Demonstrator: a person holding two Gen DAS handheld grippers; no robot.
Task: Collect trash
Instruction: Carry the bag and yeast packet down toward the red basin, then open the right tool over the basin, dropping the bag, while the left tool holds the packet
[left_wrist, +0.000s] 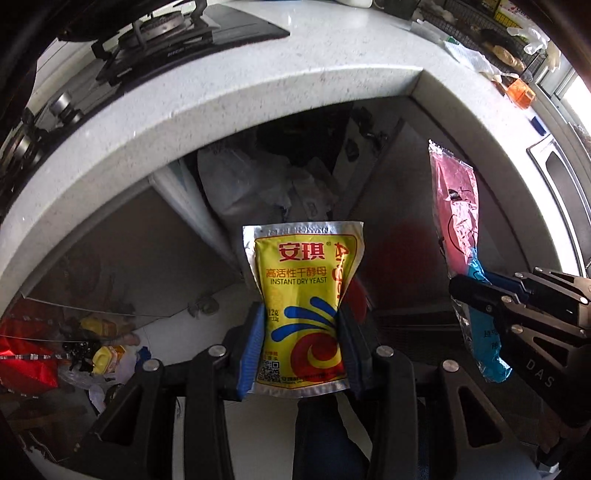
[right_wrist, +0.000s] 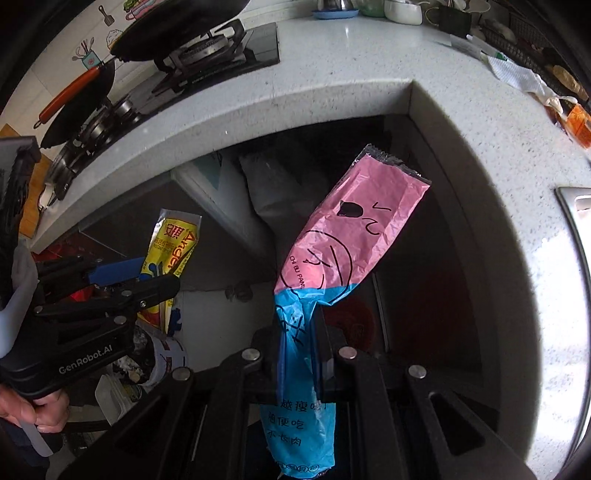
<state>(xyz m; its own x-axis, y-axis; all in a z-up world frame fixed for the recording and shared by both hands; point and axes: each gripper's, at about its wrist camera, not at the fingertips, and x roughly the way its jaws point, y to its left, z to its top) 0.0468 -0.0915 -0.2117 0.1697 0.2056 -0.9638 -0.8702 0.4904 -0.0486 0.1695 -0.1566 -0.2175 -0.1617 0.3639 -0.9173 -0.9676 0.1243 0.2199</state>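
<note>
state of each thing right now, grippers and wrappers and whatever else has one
left gripper: jaws shut on the yeast packet
yeast packet: held upright, pinched at its lower half
right gripper: jaws shut on the pink and blue wrapper
pink and blue wrapper: crumpled, held in the air
cabinet door: open
stove: pan on burner, no flame visible

Glossy foil yeast packet (left_wrist: 301, 306); crinkled shiny plastic wrapper (right_wrist: 343, 251); speckled, matt stone countertop (left_wrist: 229, 85)

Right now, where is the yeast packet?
The yeast packet is clamped upright in the left gripper, centre of the left wrist view, below the countertop corner.
</note>
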